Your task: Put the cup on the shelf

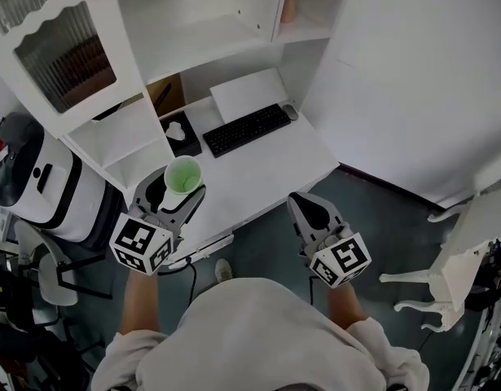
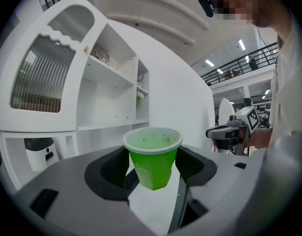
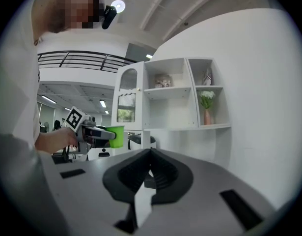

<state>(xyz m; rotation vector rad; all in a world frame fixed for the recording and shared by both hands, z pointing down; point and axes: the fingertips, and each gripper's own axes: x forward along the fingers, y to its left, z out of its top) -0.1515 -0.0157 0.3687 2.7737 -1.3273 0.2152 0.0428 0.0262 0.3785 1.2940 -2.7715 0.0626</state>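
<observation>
Nearest, at 6 o'clock in the head view, are the person's torso (image 1: 258, 332) and forearms. The left tongs (image 1: 182, 189) grip the green cup (image 2: 152, 161) by its sides; the cup is upright, mouth up, over the near left corner of the counter (image 1: 274, 165), at 9 o'clock from the right tongs (image 1: 304, 200). The right tongs have their jaws together with nothing between them, just off the counter's front edge. Beyond, on the counter, a black keyboard (image 1: 247, 129) lies at 1 o'clock from the cup, a mouse (image 1: 291, 112) just beside its right end, and a tissue box (image 1: 182, 134) at 12 o'clock. Farthest stands the white shelf unit (image 1: 203, 37), with a plant in a vase (image 1: 291, 2) at its 1 o'clock corner.
</observation>
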